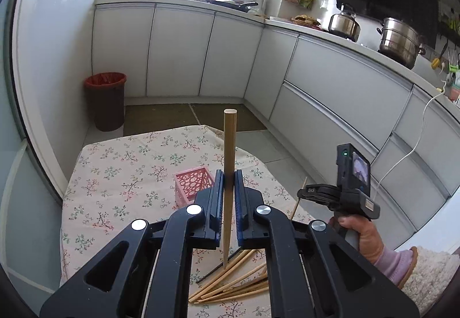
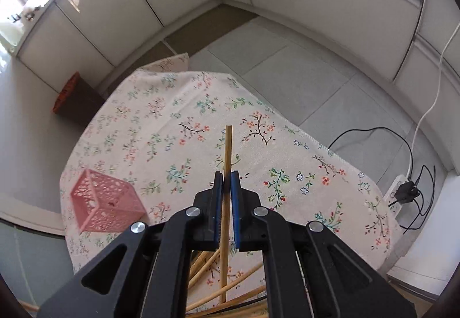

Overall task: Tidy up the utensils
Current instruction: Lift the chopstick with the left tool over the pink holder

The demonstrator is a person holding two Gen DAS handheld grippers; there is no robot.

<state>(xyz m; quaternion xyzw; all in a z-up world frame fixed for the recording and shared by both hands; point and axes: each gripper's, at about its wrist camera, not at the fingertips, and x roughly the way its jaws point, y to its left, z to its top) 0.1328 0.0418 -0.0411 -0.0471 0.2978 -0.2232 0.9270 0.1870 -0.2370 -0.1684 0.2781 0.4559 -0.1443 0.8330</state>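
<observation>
Over a floral tablecloth (image 2: 178, 116) in a white-cabinet kitchen, the left gripper (image 1: 229, 178) and right gripper (image 2: 227, 182) each clamp a chopstick (image 1: 229, 145) (image 2: 228, 151).

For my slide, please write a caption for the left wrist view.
Left gripper shut on one chopstick above the pile, pink basket behind.

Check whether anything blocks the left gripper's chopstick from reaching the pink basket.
Nothing visible does. The left gripper holds its chopstick upright above the tablecloth, and the pink basket stands just beyond with its top open.
</observation>
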